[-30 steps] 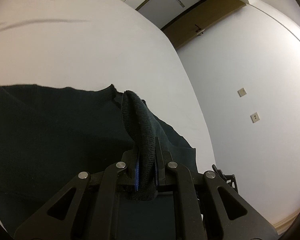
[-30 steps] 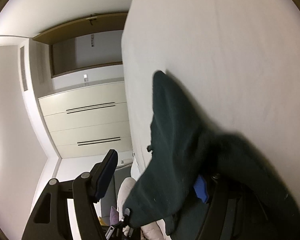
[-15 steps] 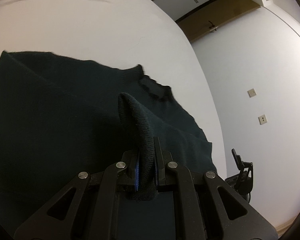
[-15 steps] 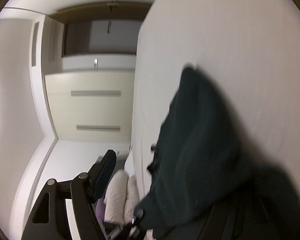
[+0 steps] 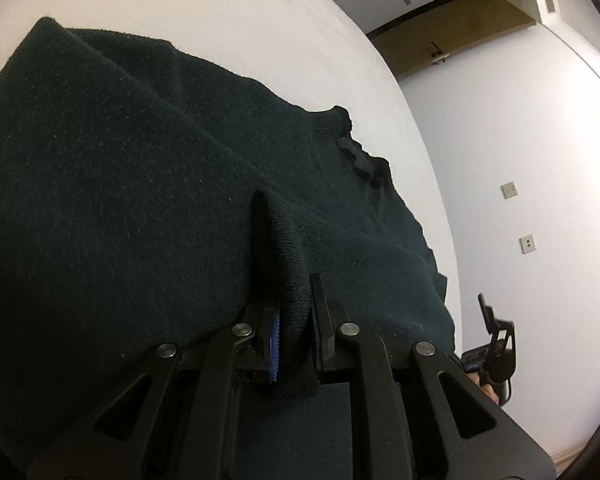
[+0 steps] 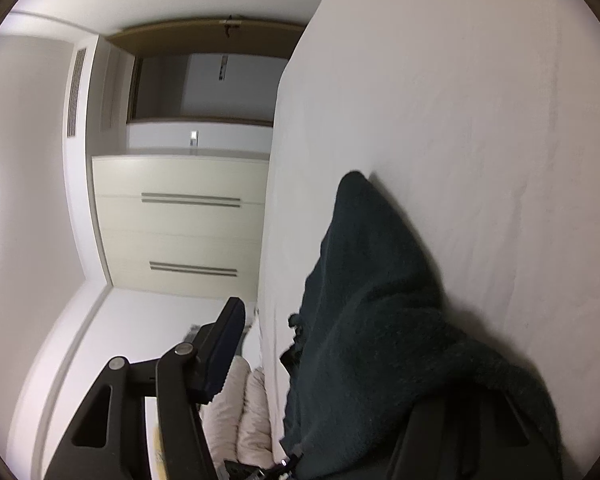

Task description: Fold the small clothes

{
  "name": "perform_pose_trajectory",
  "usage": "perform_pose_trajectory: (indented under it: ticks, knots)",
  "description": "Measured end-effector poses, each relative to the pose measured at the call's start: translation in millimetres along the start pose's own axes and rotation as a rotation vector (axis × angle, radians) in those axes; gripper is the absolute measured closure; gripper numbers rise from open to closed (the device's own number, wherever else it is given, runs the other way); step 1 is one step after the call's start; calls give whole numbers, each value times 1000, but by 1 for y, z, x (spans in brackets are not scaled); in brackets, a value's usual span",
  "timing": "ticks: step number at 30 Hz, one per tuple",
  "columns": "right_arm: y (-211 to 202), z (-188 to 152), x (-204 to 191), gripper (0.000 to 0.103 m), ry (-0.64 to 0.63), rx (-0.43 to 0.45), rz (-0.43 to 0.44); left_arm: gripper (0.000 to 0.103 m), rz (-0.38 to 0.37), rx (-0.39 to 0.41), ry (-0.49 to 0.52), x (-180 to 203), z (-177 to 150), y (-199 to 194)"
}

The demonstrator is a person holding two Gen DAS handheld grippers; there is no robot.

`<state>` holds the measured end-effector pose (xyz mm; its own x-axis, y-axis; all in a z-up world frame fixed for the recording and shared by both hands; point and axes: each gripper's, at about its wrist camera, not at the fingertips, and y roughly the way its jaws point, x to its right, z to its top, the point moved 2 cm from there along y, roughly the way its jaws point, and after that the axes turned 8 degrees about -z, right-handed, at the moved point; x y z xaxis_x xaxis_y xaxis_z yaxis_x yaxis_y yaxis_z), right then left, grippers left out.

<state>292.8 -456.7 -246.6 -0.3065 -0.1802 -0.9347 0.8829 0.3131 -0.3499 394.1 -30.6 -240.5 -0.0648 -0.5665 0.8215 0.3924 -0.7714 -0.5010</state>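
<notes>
the sweater (image 5: 120, 200) runs off the left and bottom edges of the left wrist view, so its hem and far sleeve are unseen. its pinched fold hides the fingers' (image 5: 322, 312) inner faces. in the right wrist view the sweater (image 6: 380, 320) drapes over the right gripper's (image 6: 340, 392) right finger, hiding it; whether it grips cloth cannot be told.
</notes>
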Motion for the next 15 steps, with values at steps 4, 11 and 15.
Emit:
perform_pose_trajectory:
  ticks: [4, 11, 15]
  knots:
    - [-17, -14, 1, 38, -9, -45, -38, 91, -14, -8, -25, -3, 2, -5]
    - [-83, -45, 2, 24, -12, -38, -83, 89, 115, -45, 10, 13, 5, -21]
    - [-84, -45, -26, 25, -101, -32, -70, 89, 327, 45, 119, 34, 5, -46]
